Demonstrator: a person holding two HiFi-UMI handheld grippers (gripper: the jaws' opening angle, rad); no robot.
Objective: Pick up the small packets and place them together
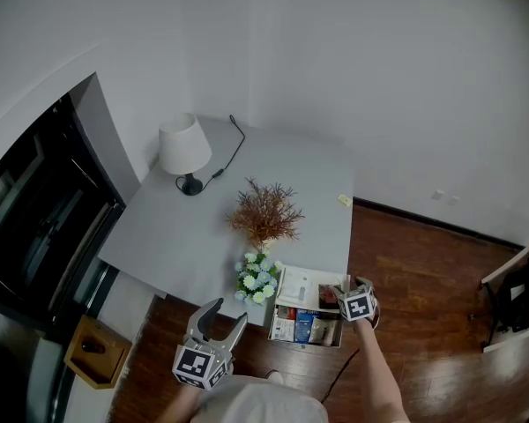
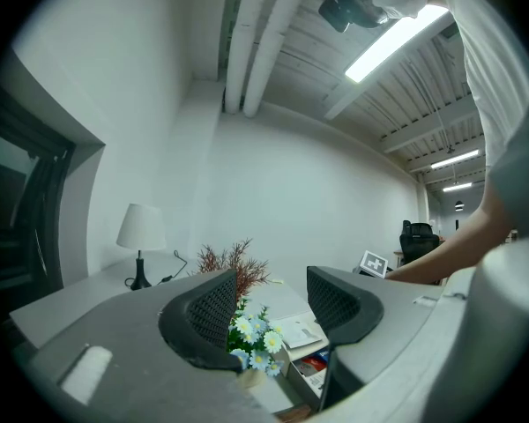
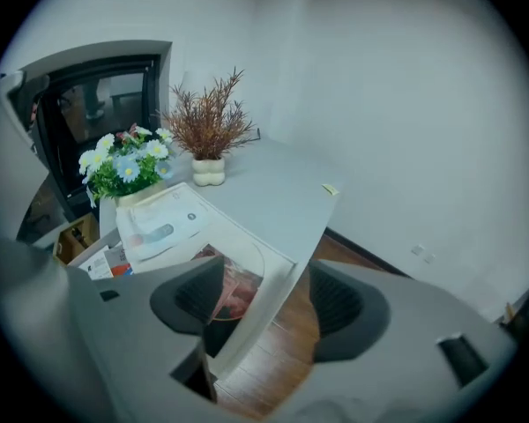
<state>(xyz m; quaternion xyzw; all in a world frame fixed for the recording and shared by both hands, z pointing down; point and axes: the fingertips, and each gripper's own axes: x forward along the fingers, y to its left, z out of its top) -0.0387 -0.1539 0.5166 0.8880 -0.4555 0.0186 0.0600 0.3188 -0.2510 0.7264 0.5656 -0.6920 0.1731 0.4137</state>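
A reddish packet (image 3: 234, 289) lies in the box (image 1: 286, 314) at the counter's (image 1: 273, 174) corner, beneath the right claw (image 3: 264, 302), whose wide, empty jaws tilt downward. The left claw (image 2: 269, 302) is wide, empty and level.

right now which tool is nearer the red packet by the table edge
Right. The right tool is open right at the red packet, by the near edge of the table. The left tool is off the table, on the other side of the flowers.
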